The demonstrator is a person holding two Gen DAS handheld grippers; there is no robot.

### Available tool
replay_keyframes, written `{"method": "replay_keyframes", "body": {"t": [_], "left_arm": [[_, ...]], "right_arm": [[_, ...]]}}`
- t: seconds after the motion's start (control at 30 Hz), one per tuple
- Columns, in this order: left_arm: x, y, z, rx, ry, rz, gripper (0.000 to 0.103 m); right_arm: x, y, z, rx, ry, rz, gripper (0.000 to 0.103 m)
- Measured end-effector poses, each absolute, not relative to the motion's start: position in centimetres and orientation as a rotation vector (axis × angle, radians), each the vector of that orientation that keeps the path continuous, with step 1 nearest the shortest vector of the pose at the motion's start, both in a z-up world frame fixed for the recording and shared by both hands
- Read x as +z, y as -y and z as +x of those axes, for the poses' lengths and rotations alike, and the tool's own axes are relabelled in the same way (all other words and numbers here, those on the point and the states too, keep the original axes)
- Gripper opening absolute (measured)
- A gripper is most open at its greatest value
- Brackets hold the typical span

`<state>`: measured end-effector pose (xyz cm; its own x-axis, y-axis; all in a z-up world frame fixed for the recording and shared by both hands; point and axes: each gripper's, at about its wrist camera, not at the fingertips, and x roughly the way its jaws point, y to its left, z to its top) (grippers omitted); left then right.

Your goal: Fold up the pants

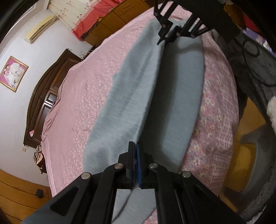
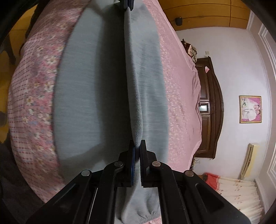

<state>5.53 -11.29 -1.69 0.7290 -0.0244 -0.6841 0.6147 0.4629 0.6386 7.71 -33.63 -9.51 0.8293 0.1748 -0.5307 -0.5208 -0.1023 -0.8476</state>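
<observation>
Light grey-blue pants [image 1: 131, 96] are stretched lengthwise over a pink bed [image 1: 82, 96]. My left gripper [image 1: 136, 146] is shut on one end of the pants' upper edge. My right gripper [image 2: 137, 144] is shut on the other end, by the gathered cuff [image 2: 146, 215]. The edge runs taut between them, with cloth hanging down on both sides [image 2: 82, 96]. The right gripper shows at the far end in the left wrist view [image 1: 168, 37]. The left gripper shows at the top of the right wrist view [image 2: 127, 5].
The pink floral quilt [image 1: 217, 110] falls off the bed's near side to a yellow-brown floor [image 1: 248, 120]. A dark wooden headboard [image 2: 210, 110] stands against a white wall. A grey furry sleeve [image 1: 258, 72] is at the right.
</observation>
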Motion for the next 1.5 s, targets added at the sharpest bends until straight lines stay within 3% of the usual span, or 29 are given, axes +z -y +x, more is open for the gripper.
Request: {"method": "replay_keyframes", "body": {"t": [0.3, 0.6, 1.07, 1.5], "left_arm": [[-5.6, 11.6, 3.9, -0.436, -0.684, 1.09, 0.002], [-4.9, 10.7, 2.8, -0.443, -0.65, 1.085, 0.002], [-5.1, 10.5, 0.8, -0.452, -0.647, 1.161, 0.002], [-7.6, 11.2, 0.9, -0.437, -0.66, 1.193, 0.002]], "right_arm": [[-15.0, 35.7, 4.4, 0.482, -0.005, -1.803, 0.005], [-12.3, 34.3, 3.1, 0.486, -0.028, -1.743, 0.004], [-12.5, 34.7, 0.7, 0.529, -0.04, -1.812, 0.004], [-16.5, 35.6, -0.5, 0.55, -0.077, -1.854, 0.004]]}}
